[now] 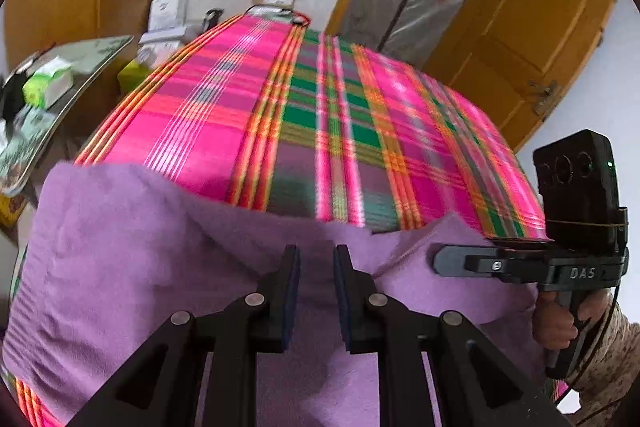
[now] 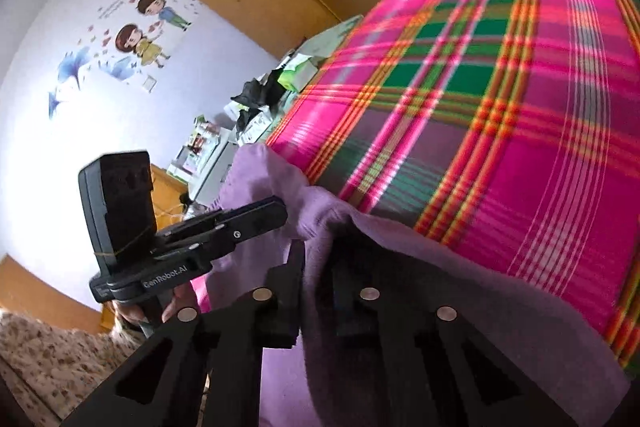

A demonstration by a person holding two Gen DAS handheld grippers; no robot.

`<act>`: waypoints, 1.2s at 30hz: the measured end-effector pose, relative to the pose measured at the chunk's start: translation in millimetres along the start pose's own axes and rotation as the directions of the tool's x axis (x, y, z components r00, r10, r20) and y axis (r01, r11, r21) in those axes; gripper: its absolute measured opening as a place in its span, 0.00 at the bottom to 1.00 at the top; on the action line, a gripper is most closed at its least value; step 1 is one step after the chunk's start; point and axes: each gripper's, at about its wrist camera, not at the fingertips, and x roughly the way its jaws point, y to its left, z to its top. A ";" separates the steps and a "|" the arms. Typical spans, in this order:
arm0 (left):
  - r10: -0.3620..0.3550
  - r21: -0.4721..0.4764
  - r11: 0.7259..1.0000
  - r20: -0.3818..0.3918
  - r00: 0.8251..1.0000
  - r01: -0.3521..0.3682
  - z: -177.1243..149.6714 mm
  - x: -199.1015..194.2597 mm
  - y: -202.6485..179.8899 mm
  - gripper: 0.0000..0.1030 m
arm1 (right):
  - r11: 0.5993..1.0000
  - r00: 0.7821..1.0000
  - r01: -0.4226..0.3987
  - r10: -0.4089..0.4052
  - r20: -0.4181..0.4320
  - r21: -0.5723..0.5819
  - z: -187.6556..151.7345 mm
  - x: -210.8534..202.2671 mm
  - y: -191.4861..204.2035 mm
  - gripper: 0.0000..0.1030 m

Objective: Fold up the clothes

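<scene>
A purple fleece garment [image 1: 120, 247] hangs bunched over the near end of a bed with a pink and green plaid sheet [image 1: 340, 107]. My left gripper [image 1: 317, 267] is shut on an upper fold of it, with cloth filling the narrow gap between the pads. My right gripper [image 2: 318, 267] is shut on the same garment [image 2: 440, 287], which drapes over its right finger. The two grippers are side by side and close together. The right gripper [image 1: 438, 261] shows at the left view's right edge, and the left gripper [image 2: 280, 213] shows side-on in the right wrist view.
The plaid bed [image 2: 520, 107] stretches away ahead. A cluttered side table with a tissue pack [image 1: 48, 87] stands at the left, cardboard boxes [image 1: 168, 7] sit beyond the bed, and a wooden door [image 1: 540, 27] is at the right. A hand [image 1: 556, 323] holds the right gripper's handle.
</scene>
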 end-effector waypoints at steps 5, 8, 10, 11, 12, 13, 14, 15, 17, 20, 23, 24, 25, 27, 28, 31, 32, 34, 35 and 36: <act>-0.106 0.137 0.985 -0.005 0.994 0.105 7.2 -0.2 -22.3 0.34 | 0.999 0.999 0.035 -0.035 0.013 -0.014 -5.0 -14.0 0.9 0.17; -0.152 0.232 0.960 -0.036 0.988 0.156 8.2 2.8 -35.2 0.38 | 0.999 0.998 0.050 -0.049 0.046 -0.016 -10.8 -28.3 3.4 0.23; -0.197 0.306 0.929 -0.062 0.978 0.207 7.0 5.3 -44.6 0.40 | 0.998 0.996 0.053 -0.052 0.073 -0.016 -16.6 -41.1 4.3 0.30; -0.209 0.329 0.918 -0.075 0.975 0.222 7.4 7.5 -47.9 0.41 | 0.998 0.995 0.054 -0.053 0.089 -0.012 -19.8 -48.3 4.3 0.33; -0.219 0.348 0.907 -0.088 0.972 0.236 8.0 10.0 -51.0 0.42 | 0.998 0.993 0.057 -0.056 0.103 -0.008 -22.5 -54.2 4.5 0.33; -0.221 0.358 0.902 -0.100 0.970 0.243 10.6 13.5 -52.6 0.43 | 0.998 0.991 0.065 -0.064 0.115 -0.004 -24.3 -58.5 4.8 0.33; -0.219 0.366 0.897 -0.114 0.969 0.246 12.7 17.4 -54.0 0.44 | 0.997 0.989 0.073 -0.072 0.130 0.002 -26.9 -64.1 3.9 0.34; -0.208 0.375 0.896 -0.123 0.970 0.239 14.3 20.8 -55.1 0.45 | 0.997 0.987 0.079 -0.079 0.143 0.009 -29.9 -70.2 2.1 0.34; -0.185 0.391 0.893 -0.134 0.973 0.224 15.4 26.1 -57.3 0.45 | 0.996 0.981 0.079 -0.084 0.174 0.035 -36.7 -82.9 -1.7 0.34; -0.187 0.415 0.878 -0.163 0.969 0.239 16.4 33.5 -61.2 0.45 | 0.994 0.971 0.077 -0.094 0.221 0.083 -47.2 -100.6 -11.7 0.34; -0.192 0.429 0.865 -0.199 0.961 0.262 18.8 39.7 -63.3 0.45 | 0.987 0.963 0.075 -0.108 0.247 0.139 -55.9 -112.1 -24.5 0.34; -0.193 0.434 0.861 -0.208 0.959 0.267 19.5 41.5 -64.0 0.45 | 0.984 0.960 0.073 -0.113 0.255 0.160 -58.7 -115.2 -28.8 0.34; -0.193 0.440 0.856 -0.215 0.957 0.272 20.2 42.6 -65.3 0.45 | 0.982 0.958 0.072 -0.117 0.261 0.176 -61.1 -118.1 -32.7 0.34; -0.203 0.445 0.849 -0.223 0.953 0.285 22.0 42.0 -66.4 0.45 | 0.978 0.954 0.081 -0.132 0.268 0.193 -64.7 -124.0 -38.1 0.34; -0.209 0.446 0.847 -0.223 0.952 0.290 23.2 41.0 -66.9 0.45 | 0.976 0.952 0.086 -0.140 0.274 0.201 -66.0 -127.2 -40.3 0.34; -0.253 0.434 0.838 -0.225 0.941 0.329 27.9 38.2 -67.8 0.32 | 0.966 0.939 0.100 -0.171 0.299 0.238 -72.1 -140.3 -50.6 0.34; -0.252 0.435 0.839 -0.224 0.942 0.328 28.8 38.5 -67.9 0.25 | 0.961 0.934 0.107 -0.184 0.305 0.254 -74.6 -145.2 -55.2 0.34; -0.243 0.438 0.840 -0.224 0.944 0.320 31.1 39.5 -67.7 0.15 | 0.954 0.930 0.111 -0.199 0.310 0.279 -77.2 -150.3 -62.9 0.34; -0.241 0.435 0.842 -0.228 0.943 0.321 31.6 40.7 -67.5 0.12 | 0.951 0.929 0.111 -0.203 0.311 0.288 -78.3 -151.6 -65.7 0.34; -0.243 0.431 0.843 -0.232 0.942 0.323 32.3 41.1 -66.9 0.10 | 0.950 0.929 0.109 -0.202 0.310 0.293 -79.2 -151.7 -67.7 0.34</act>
